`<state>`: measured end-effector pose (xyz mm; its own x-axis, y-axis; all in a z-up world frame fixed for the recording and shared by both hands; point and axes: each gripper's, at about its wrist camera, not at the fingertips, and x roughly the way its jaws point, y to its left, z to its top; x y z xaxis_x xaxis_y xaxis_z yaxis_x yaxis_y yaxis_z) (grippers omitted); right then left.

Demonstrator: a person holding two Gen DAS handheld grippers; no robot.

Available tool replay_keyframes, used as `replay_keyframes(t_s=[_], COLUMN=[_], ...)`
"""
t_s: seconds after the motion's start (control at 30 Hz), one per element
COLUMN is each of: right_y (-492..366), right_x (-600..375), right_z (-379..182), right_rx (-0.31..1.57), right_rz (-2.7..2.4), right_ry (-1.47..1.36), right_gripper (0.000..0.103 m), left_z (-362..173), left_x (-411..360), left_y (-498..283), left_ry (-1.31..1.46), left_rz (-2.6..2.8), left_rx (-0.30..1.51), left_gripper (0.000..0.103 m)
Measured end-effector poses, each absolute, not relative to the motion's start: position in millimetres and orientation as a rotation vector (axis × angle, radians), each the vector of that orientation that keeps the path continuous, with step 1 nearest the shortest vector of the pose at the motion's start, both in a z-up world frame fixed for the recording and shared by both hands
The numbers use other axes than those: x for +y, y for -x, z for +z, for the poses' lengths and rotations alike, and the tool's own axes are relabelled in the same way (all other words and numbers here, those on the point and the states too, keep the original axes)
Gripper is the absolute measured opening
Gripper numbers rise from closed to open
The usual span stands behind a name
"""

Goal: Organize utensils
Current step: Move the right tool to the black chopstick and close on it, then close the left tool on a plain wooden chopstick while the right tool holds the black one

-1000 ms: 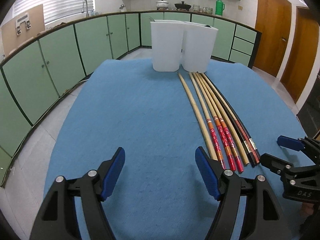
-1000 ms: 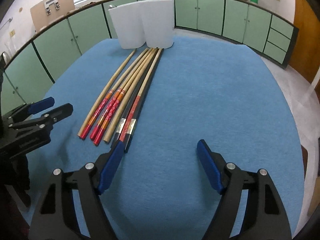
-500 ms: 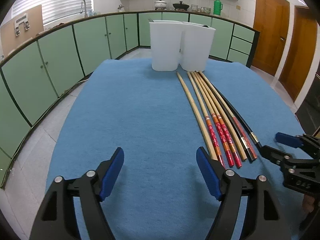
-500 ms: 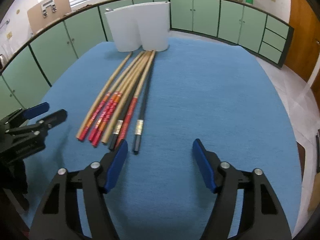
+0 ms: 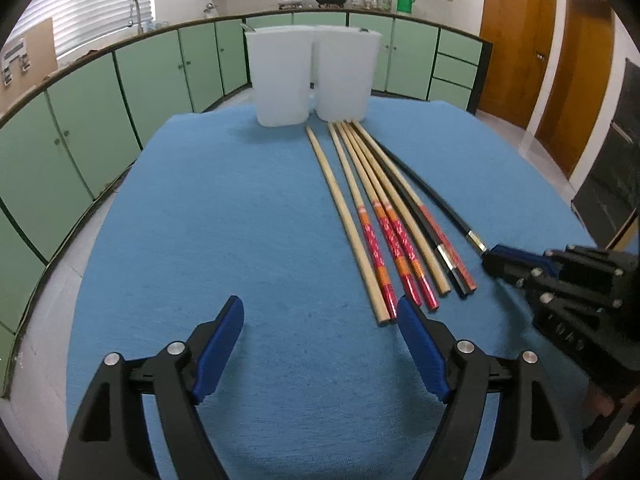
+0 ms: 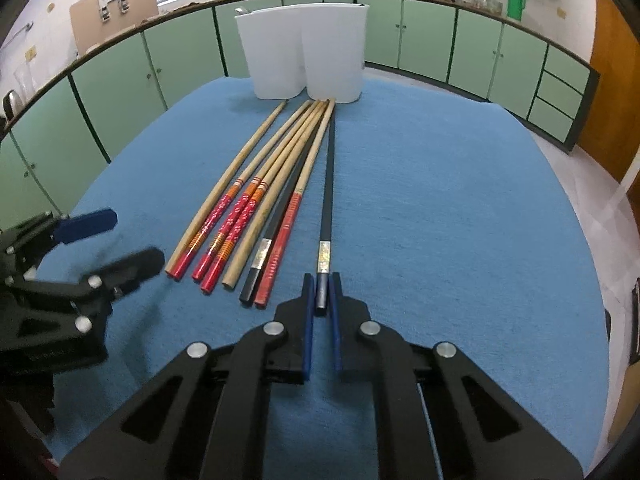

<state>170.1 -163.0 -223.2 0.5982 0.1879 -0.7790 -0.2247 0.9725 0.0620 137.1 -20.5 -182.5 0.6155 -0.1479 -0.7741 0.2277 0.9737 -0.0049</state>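
Several chopsticks lie side by side on the blue table mat, tips toward a white two-part holder. My right gripper is shut on the near end of a black chopstick, which lies a little apart to the right of the row. In the left wrist view the right gripper meets that black chopstick at the right. My left gripper is open and empty, just short of the near ends of the chopsticks.
The white holder stands at the far edge of the mat. Green cabinets ring the room and wooden doors stand at the right. The mat's edges drop to the floor.
My right gripper moved forward and closed on the black chopstick's near end, which has shifted right, away from the row. My left gripper moved slightly forward and stayed open.
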Motion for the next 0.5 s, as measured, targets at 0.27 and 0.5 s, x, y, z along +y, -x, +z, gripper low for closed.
replay_keyframes(t_s=[0.27, 0.5], right_y=[-168.4, -166.3], right_x=[-168.2, -168.6], right_z=[-224.2, -224.2], right_rx=[0.897, 0.896], right_rz=[0.238, 0.25], right_ry=[0.025, 0.023], right_gripper=[0.007, 0.007], left_z=[-188.6, -186.9], left_x=[-13.9, -12.1], left_y=[-140.9, -140.2], left_ry=[-0.109, -0.121], left_rz=[-0.167, -0.145], left_rx=[0.91, 0.909], left_gripper=[0.082, 0.081])
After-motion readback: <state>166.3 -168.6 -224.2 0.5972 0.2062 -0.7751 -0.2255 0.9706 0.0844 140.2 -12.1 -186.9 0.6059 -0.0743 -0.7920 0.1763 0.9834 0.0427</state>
